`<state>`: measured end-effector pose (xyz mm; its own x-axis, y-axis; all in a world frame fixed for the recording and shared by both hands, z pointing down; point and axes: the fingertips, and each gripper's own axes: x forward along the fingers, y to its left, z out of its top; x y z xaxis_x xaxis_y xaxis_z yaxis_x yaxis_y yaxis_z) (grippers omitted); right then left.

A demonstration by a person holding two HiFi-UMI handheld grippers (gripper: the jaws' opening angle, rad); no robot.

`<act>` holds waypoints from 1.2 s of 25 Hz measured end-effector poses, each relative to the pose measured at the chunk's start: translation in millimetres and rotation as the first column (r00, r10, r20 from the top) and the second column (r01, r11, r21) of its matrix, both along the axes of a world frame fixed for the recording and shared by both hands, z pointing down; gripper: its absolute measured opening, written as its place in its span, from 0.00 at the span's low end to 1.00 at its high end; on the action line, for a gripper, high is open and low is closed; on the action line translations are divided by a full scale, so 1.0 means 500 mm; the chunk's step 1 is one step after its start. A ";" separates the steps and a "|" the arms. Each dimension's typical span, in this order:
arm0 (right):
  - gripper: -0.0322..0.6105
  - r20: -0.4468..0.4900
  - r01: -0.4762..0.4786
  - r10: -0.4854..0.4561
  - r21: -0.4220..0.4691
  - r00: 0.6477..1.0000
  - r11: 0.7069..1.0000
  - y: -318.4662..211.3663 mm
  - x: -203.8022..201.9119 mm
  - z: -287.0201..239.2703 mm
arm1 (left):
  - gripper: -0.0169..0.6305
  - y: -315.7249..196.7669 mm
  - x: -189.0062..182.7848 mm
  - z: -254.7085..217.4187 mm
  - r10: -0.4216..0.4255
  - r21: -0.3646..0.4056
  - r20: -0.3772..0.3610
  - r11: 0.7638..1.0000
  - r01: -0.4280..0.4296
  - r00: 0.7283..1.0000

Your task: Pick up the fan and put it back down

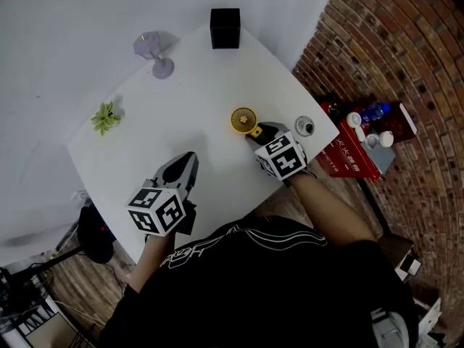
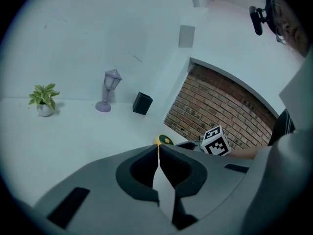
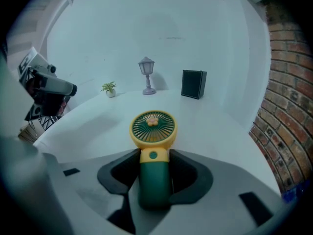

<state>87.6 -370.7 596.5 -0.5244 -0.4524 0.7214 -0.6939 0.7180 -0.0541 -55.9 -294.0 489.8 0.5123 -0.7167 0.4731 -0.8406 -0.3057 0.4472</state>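
Observation:
A small hand fan (image 1: 243, 119) with a yellow round head and a green handle lies on the white table (image 1: 181, 100), towards its right edge. My right gripper (image 1: 255, 131) is shut on the handle. In the right gripper view the green handle (image 3: 154, 177) sits between both pads, with the head of the fan (image 3: 152, 126) sticking out past the jaws of the right gripper (image 3: 154, 156). My left gripper (image 1: 190, 158) hovers over the near part of the table, shut and empty. In its own view the left gripper (image 2: 159, 148) has its tips together, and the fan (image 2: 164, 140) shows beyond them.
A black box (image 1: 225, 27) stands at the table's far corner, a lavender lamp (image 1: 154, 53) to its left and a small potted plant (image 1: 106, 117) at the left edge. A small round object (image 1: 305, 127) lies right of the fan. A red box (image 1: 355, 151) stands by the brick wall.

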 end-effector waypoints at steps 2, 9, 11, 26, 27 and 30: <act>0.34 0.013 -0.004 0.004 -0.013 1.000 1.000 0.000 0.001 0.000 | 0.08 0.002 -0.004 -0.004 0.003 0.002 0.003 1.000 -0.003 1.000; 0.34 0.043 -0.030 0.031 -0.014 0.999 0.999 0.001 0.007 -0.027 | 0.08 0.010 -0.023 -0.032 -0.006 0.011 0.018 1.000 0.006 1.000; 0.34 0.062 -0.045 0.045 0.001 0.997 0.999 0.002 0.005 -0.046 | 0.08 0.017 -0.027 -0.041 -0.001 0.014 0.022 1.000 0.001 1.000; 0.34 0.221 -0.112 0.074 0.167 0.972 0.980 0.111 -0.049 -0.294 | 0.08 0.086 -0.051 -0.141 0.060 0.082 -0.001 0.995 -0.059 0.998; 0.34 0.230 -0.117 0.074 0.177 0.970 0.977 0.124 -0.052 -0.307 | 0.08 0.092 -0.050 -0.148 0.067 0.091 -0.006 0.994 -0.067 0.998; 0.34 0.255 -0.129 0.075 0.202 0.964 0.971 0.170 -0.058 -0.342 | 0.08 0.116 -0.046 -0.167 0.092 0.116 -0.015 0.989 -0.090 0.996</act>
<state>58.6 -285.8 425.5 -0.6148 -0.6426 0.4572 -0.7488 0.6576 -0.0827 -79.0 -235.8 406.1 0.5869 -0.7156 0.3788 -0.7977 -0.4311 0.4216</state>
